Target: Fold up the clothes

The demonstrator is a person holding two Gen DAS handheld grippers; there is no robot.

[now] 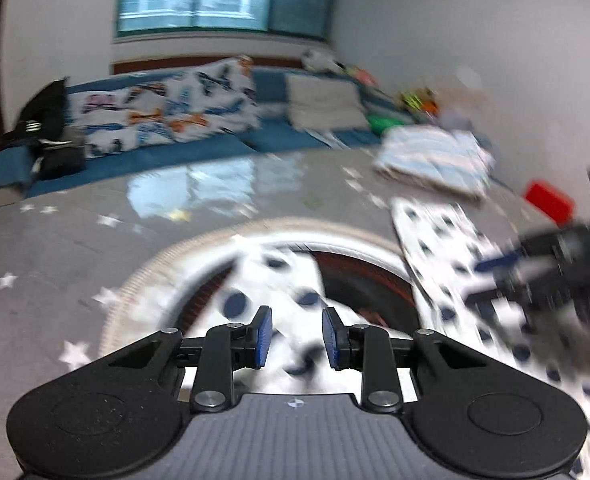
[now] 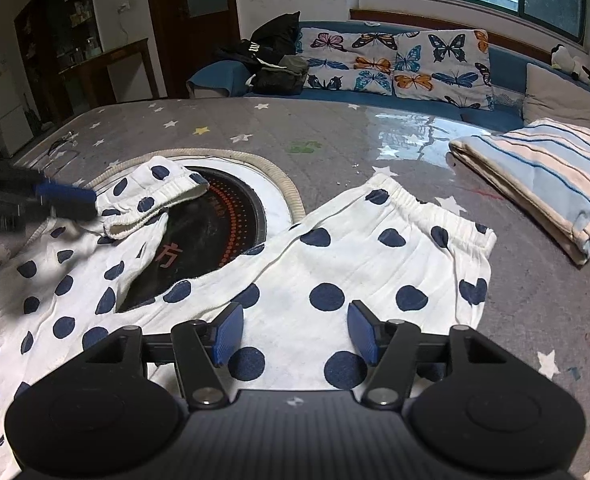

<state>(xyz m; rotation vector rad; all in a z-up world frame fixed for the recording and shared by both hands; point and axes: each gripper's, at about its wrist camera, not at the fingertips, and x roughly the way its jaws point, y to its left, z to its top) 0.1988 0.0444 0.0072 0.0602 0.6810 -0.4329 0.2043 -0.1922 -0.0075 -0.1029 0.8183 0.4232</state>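
Note:
White trousers with navy dots (image 2: 335,272) lie spread on the grey star-print table cover (image 2: 335,136), partly over a round black hob (image 2: 215,220). The elastic waistband (image 2: 427,208) is at the far right; one leg cuff (image 2: 155,196) is folded back at the left. My left gripper (image 2: 91,204) reaches in from the left, right at that cuff. In its own blurred view the left gripper (image 1: 297,336) has its pads a narrow gap apart, with dotted cloth (image 1: 295,280) showing beyond them. My right gripper (image 2: 295,334) stands open just above the trousers' middle; in the left wrist view the right gripper (image 1: 483,280) is a blur.
A folded striped cloth (image 2: 543,176) lies at the table's right. A blue sofa (image 2: 507,64) with butterfly cushions and dark clothes (image 2: 271,56) runs along the far edge. A red object (image 1: 549,200) sits near the right edge. A beige ring (image 2: 279,176) rims the hob.

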